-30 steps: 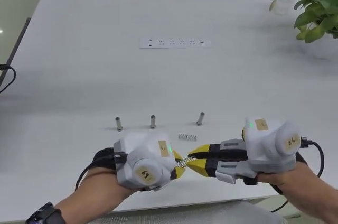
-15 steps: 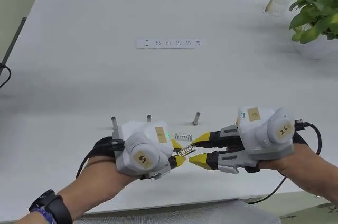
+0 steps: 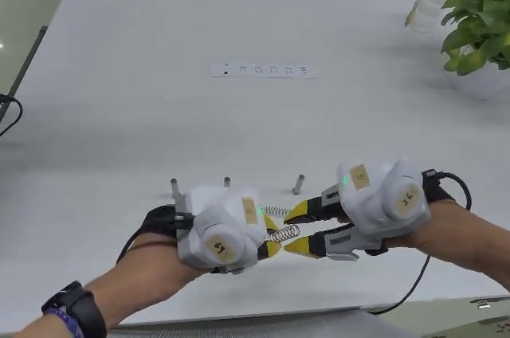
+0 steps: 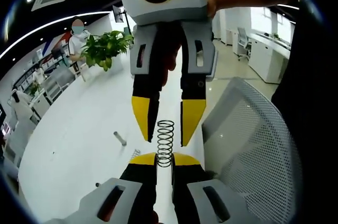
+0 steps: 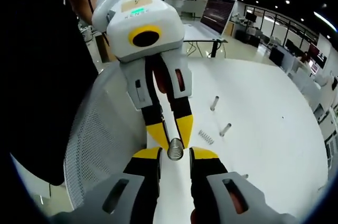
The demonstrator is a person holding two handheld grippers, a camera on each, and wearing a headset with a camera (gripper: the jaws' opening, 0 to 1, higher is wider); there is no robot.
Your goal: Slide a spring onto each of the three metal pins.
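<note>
**Head view.** The three pins (image 3: pixel 227 182) stand bare on the table (image 3: pixel 119 115). We judge that no spring is on a pin yet, so all three are left to do. A loose spring (image 3: pixel 275 211) lies just on our side of the pin row, between the middle and right pins. Further to our side of the row, and lifted off the table, the left gripper (image 3: pixel 269 236) pinches the held spring (image 3: pixel 282 233). The right gripper (image 3: pixel 293 230) faces it with its jaws spread about the free end.

**Left gripper view.** The left gripper (image 4: pixel 165 159) has its jaws pressed onto the near end of the held spring (image 4: pixel 165 147), which stands straight out from them. The right gripper (image 4: pixel 167 140) comes in from the top with a jaw on either side of the far end. A gap shows on each side, so as far as we can tell it touches nothing.

**Right gripper view.** The right gripper (image 5: pixel 175 156) is wide apart, and the held spring (image 5: pixel 175 149) sits end-on between its tips, clear of both. The left gripper (image 5: pixel 174 137) clamps the far end. The loose spring (image 5: pixel 206 137) lies just beside the pin row, where the pins in sight are bare.
</note>
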